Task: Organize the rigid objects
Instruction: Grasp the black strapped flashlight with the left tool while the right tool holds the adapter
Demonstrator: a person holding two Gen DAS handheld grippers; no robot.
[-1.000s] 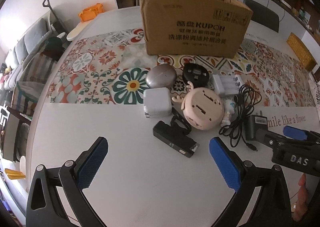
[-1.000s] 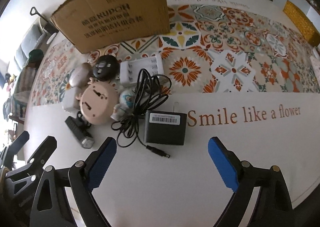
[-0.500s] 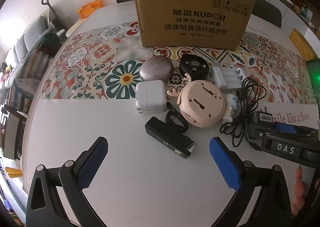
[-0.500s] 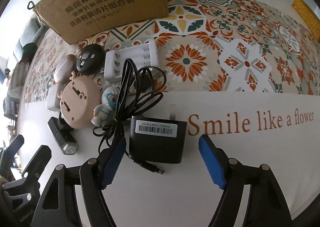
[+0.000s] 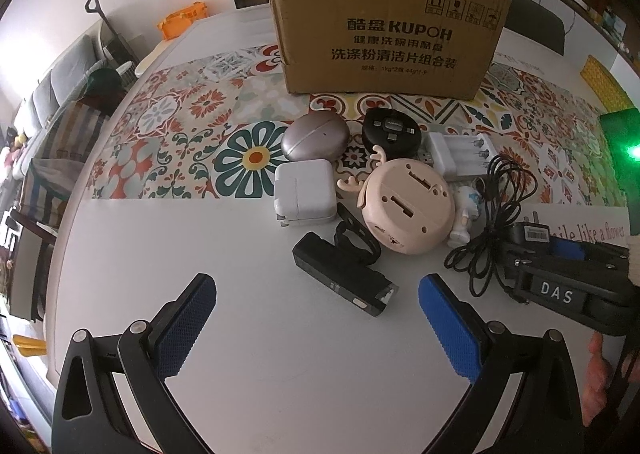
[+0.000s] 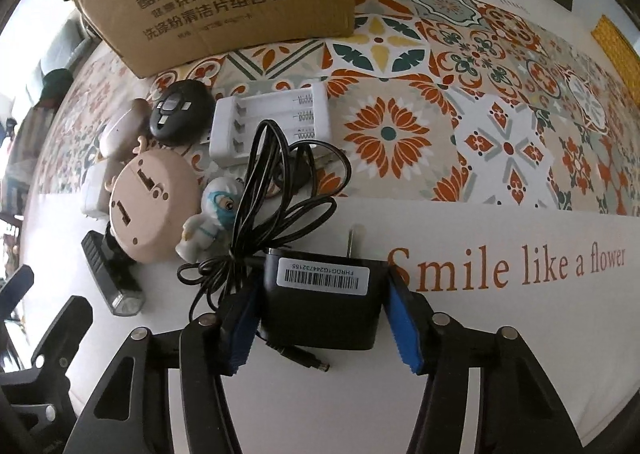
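Patterned table (image 6: 500, 101) carries clutter; right claw (image 6: 322, 318) pinches the black adapter (image 6: 320, 294), hiding its sides. Left claw (image 5: 316, 322) hangs spread wide.

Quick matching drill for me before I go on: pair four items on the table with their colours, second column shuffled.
Things:
1. power adapter
2. battery charger
3. round deer-antler gadget
4. egg-shaped case

Colours:
A. white
B. grey
C. black
D. pale pink

Pairs: 1-C, 2-A, 3-D, 4-B
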